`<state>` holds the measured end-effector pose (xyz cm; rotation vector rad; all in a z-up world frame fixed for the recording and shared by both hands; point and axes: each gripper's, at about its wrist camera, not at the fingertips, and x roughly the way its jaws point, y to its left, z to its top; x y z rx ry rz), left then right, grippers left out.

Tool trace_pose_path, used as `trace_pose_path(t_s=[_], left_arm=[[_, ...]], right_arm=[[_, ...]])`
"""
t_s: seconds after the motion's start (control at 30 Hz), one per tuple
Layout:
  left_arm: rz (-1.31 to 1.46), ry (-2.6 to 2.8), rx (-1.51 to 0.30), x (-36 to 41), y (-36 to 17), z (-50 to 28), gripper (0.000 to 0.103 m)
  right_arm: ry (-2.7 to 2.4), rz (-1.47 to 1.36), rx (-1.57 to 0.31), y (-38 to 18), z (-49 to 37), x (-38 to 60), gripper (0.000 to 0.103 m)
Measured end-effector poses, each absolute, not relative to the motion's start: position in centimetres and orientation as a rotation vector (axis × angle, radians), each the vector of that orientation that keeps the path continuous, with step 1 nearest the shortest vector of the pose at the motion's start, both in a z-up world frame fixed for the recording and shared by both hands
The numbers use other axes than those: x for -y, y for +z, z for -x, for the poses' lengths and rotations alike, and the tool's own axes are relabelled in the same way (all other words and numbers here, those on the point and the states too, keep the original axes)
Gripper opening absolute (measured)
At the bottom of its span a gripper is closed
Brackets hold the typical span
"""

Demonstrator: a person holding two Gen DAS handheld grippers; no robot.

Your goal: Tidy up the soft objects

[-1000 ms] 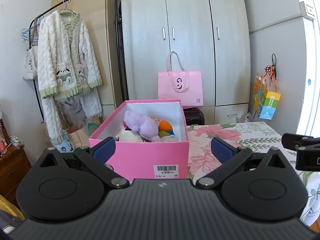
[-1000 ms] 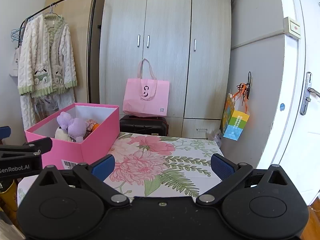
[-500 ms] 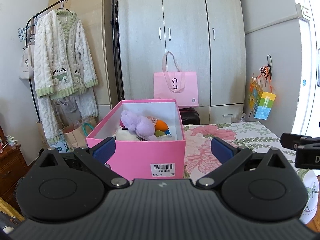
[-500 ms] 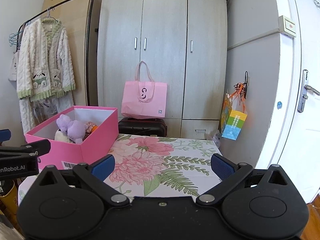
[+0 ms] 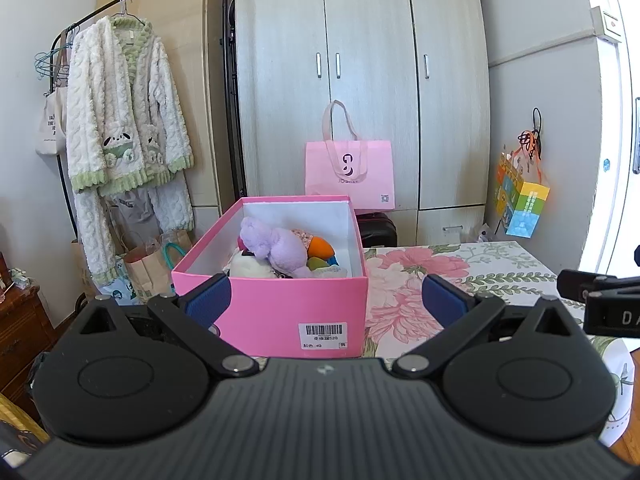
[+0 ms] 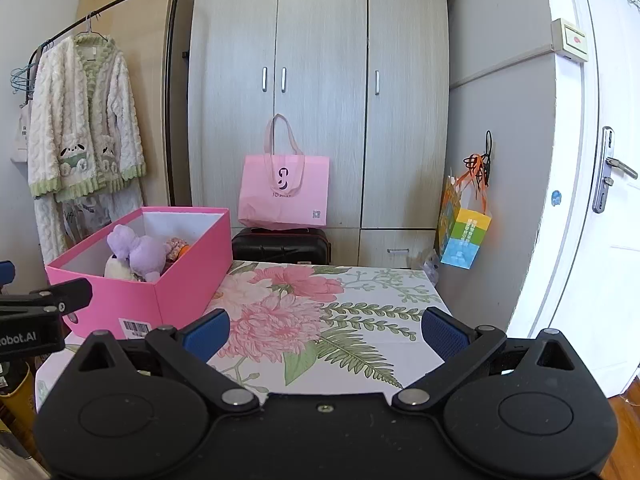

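A pink box (image 5: pixel 276 312) stands on the left part of a floral-cloth table (image 6: pixel 340 320). Inside lie a purple plush (image 5: pixel 276 246), a white plush (image 5: pixel 248 266) and an orange-and-green soft toy (image 5: pixel 320 252). The box also shows in the right wrist view (image 6: pixel 160 292) with the purple plush (image 6: pixel 136 250). My left gripper (image 5: pixel 326 300) is open and empty, just in front of the box. My right gripper (image 6: pixel 326 328) is open and empty above the table's front, right of the box.
A wardrobe (image 6: pixel 320 100) stands behind, with a pink tote bag (image 6: pixel 284 192) on a black suitcase (image 6: pixel 280 246). A clothes rack with a white fluffy robe (image 5: pixel 124 132) is at left. A colourful bag (image 6: pixel 462 232) hangs at right, beside a white door (image 6: pixel 600 200).
Both grippers have drawn back and risen slightly, so the box and table sit a little lower and farther. Jaws stay open; nothing was picked up.
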<state>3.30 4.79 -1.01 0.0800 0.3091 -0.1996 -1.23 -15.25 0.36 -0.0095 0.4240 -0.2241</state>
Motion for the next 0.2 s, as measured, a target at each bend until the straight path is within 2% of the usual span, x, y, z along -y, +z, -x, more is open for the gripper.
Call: trace_pose_path(t_s=[0.2], left_arm=[[-0.080,-0.198,-0.310,-4.77,-0.96,-3.27,0.103]], right_arm=[[-0.225,0.011,-0.425,0.32,1.25,15.29,0.103]])
